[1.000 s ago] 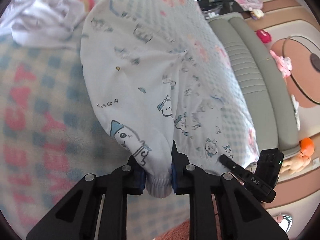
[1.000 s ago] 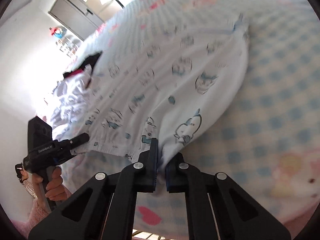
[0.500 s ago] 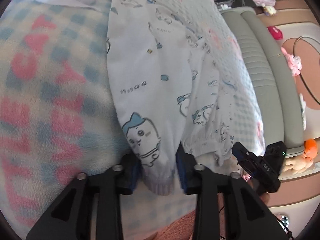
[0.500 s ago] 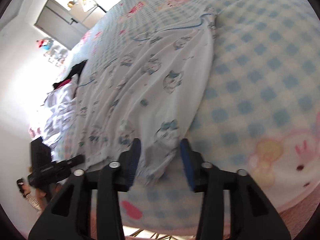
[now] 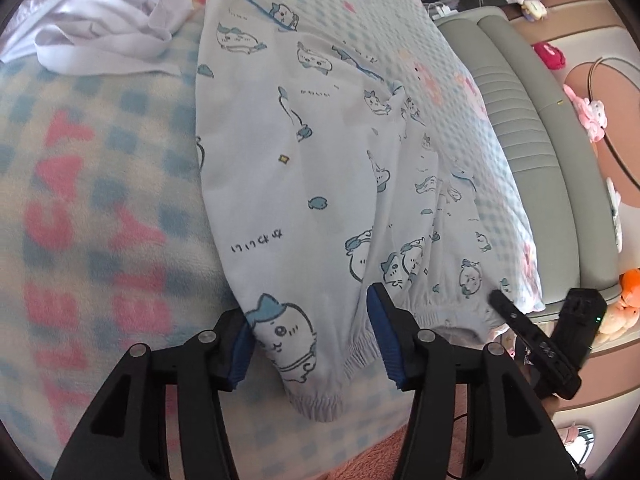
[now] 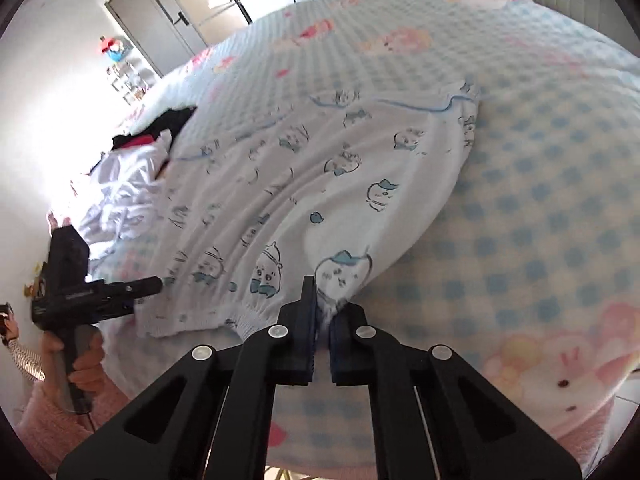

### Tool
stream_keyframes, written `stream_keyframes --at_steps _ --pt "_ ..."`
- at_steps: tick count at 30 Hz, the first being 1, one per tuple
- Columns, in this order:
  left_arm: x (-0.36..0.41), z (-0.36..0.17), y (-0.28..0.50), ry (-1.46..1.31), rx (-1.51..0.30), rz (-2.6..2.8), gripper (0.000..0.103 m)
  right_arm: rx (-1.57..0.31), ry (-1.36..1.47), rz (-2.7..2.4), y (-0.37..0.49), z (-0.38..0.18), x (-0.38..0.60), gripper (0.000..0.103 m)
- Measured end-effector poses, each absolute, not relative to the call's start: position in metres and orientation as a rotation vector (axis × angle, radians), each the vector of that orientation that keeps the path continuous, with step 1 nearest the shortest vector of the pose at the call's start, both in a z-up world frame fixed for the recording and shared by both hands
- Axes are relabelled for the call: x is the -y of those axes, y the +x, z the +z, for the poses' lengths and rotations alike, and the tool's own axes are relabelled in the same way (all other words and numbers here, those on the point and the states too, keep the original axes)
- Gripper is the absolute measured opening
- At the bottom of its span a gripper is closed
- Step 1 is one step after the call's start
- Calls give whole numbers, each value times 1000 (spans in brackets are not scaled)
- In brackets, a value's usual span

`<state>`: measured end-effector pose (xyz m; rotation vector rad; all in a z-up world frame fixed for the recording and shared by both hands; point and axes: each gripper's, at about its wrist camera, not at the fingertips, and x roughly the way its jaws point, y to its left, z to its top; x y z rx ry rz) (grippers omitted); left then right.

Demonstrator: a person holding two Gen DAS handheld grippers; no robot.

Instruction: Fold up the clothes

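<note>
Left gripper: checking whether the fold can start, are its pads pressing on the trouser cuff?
No. The left gripper stands wide open, blue pads clear of the cuff lying between them.

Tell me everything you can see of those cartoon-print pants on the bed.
The pants are thin, soft white fabric printed with small blue cartoon animals, with elastic gathered cuffs and blue piping. They lie spread flat, a little wrinkled, on the checked blanket, legs side by side, cuffs at the near edge. The left gripper, jaws just opened, straddles one cuff without pressing it. The right gripper, jaws just closed, pinches the other leg's cuff. A crumpled white garment lies apart.
</note>
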<state>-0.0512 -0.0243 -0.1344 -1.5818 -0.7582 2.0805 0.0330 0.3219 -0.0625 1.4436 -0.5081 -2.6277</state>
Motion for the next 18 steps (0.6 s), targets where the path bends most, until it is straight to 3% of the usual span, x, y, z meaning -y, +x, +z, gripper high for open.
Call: stream_keyframes --at_steps 8,9,10,12,18 --pt "49 -138 -60 -1582 822 2105 58 687 1596 -2538 39 -93 -358 5" --pt "51 -136 -63 -1576 821 2118 58 718 1593 -2531 37 -94 -364 9" --pt "54 -133 -68 -1564 822 2141 58 744 1572 -2550 34 -91 -370 23" --pt "60 -127 -79 -1540 834 2193 58 776 1550 -2576 21 -87 -381 41" --pt "77 -138 -122 -1521 969 2232 58 916 1592 -2498 -37 -121 -407 54"
